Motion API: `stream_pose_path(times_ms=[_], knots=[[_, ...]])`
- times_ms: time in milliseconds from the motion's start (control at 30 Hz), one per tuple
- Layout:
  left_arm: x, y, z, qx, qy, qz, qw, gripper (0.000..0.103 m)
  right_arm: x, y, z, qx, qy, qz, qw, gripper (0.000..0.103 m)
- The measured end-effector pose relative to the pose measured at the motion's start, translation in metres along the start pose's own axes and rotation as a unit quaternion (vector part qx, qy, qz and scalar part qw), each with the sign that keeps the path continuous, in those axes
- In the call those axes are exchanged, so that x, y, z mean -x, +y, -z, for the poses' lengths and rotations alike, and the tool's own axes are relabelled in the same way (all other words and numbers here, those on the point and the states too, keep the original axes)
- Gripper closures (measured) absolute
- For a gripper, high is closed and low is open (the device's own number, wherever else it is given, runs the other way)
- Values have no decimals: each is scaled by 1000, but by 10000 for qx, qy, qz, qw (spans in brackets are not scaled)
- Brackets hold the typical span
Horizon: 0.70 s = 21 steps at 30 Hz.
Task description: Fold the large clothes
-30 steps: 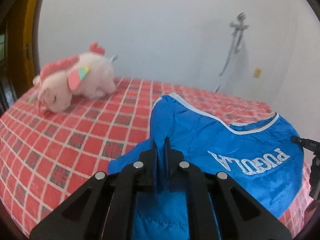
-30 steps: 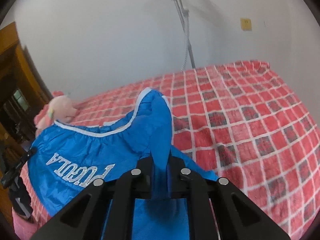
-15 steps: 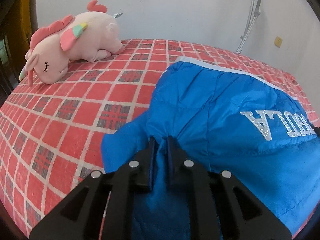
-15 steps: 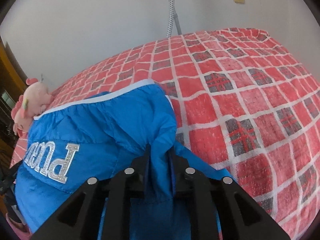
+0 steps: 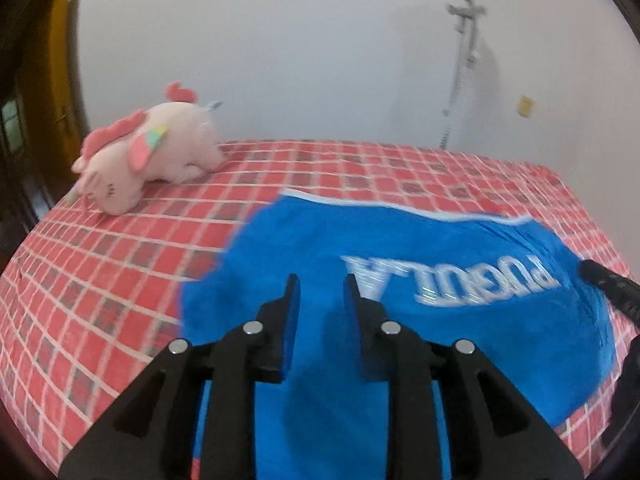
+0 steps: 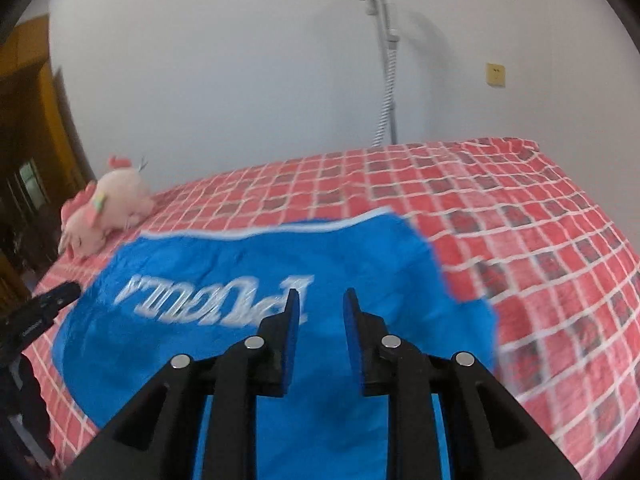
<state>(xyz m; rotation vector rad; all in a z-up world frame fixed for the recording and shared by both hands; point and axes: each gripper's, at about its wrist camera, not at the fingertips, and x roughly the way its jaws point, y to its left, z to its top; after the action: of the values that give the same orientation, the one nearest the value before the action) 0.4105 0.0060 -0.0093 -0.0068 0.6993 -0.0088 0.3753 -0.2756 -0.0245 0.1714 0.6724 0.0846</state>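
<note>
- The blue garment (image 5: 400,320) lies on the bed (image 5: 120,272), spread over the red checked bedcover, toward the near edge and well apart from the pink plush toy (image 5: 152,160) at the far left corner.
- The left gripper (image 5: 319,294) has its jaws opening; nothing sits between them, and the blue cloth shows below the gap.
- The right gripper (image 6: 319,306) is likewise opening, with no cloth between its jaws.
- By the look of it, one fold has just been laid: the cloth sits as a flat, rounded panel with the white lettering (image 6: 216,296) on top and the white-trimmed edge (image 5: 400,210) on the far side.
- What is left appears to be more folding to narrow the panel, and some smoothing; how many layers lie underneath cannot be told.
- The garment's long axis runs across the bed, left to right in both views, roughly parallel to the wall.
- The lettering reads upside down from the gripper side, so its top points toward the person and the trimmed edge toward the wall.
</note>
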Motion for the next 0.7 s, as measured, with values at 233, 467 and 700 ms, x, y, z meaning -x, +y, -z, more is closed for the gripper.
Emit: stream_pose_path(times_ms=[233, 467, 700], knots=[[-41, -29, 36, -145, 347, 94, 9992, 78, -28, 24, 32, 75, 349, 276, 9990, 81], [-50, -26, 45, -171, 524, 185, 9983, 79, -43, 22, 46, 72, 576, 273, 9979, 82], [-9, -21, 35, 68, 103, 248, 9996, 66, -1, 24, 36, 89, -40, -165, 9998, 80]])
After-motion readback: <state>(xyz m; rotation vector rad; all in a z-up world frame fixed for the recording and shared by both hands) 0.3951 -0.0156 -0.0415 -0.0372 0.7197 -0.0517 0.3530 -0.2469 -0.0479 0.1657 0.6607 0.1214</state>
